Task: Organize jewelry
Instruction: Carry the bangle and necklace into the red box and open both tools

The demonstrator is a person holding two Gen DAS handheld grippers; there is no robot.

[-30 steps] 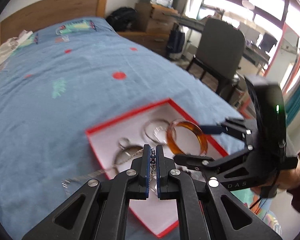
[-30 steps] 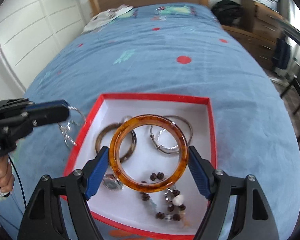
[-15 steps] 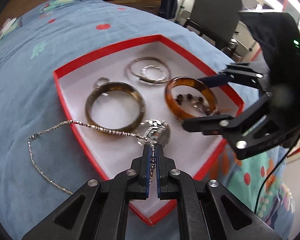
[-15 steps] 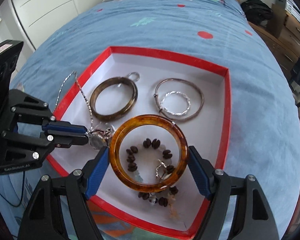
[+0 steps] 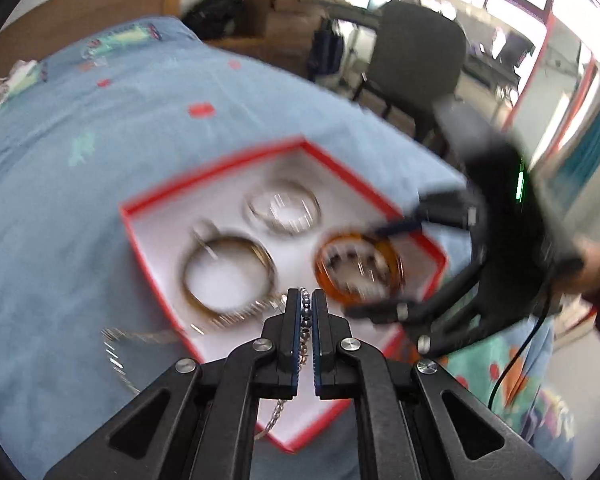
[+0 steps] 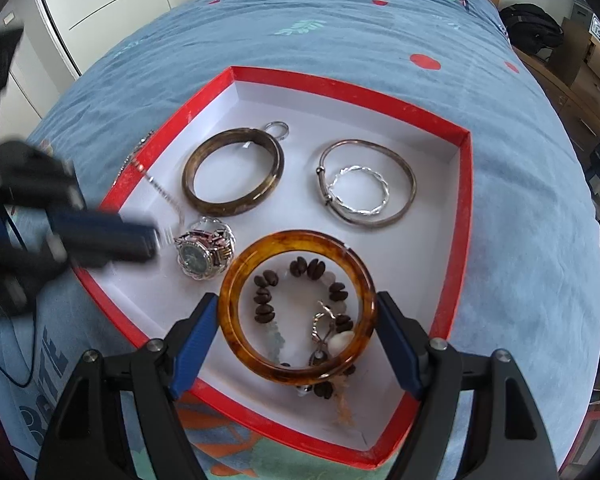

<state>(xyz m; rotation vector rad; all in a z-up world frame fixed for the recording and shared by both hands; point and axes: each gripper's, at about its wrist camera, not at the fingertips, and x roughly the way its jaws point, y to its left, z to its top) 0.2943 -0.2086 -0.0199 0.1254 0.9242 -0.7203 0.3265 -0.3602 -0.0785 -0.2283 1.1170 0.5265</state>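
Over the red-rimmed white tray point(image 6: 464, 208) on the blue bedspread point(image 6: 340, 36), right gripper point(image 6: 298, 316) holds the amber bangle point(image 6: 296, 376) between wide-spread jaws, blue pads touching its two sides; bangle sits low over the coffee-bean bracelet point(image 6: 266, 306), touching or just above, can't tell. Left gripper point(image 5: 307, 312) is pinched fully closed on a silver chain point(image 6: 162, 194); that chain runs over the tray's left rim, one part inside near the watch point(image 6: 202, 254), the rest trailing outside on the bedspread point(image 5: 116, 356). Left view is motion-blurred.

Risks, as judgement:
- Bangle is smooth, hard and held only at two points, so it could pivot or pop out if the pads ease unevenly, then land on the bean bracelet and tangle with its clasp.
- Chain draped over the rim may snag there; a pull could drag the light tray or flick the watch.
- Chain lies just beside the brown bangle point(image 6: 232, 178); dragging could hook it or shove it.
- Silver bangle point(image 6: 398, 216) with the twisted ring point(image 6: 358, 190) inside it sits well clear, low risk.
- Both grippers work close together at the tray's near-left side, so a collision is possible.
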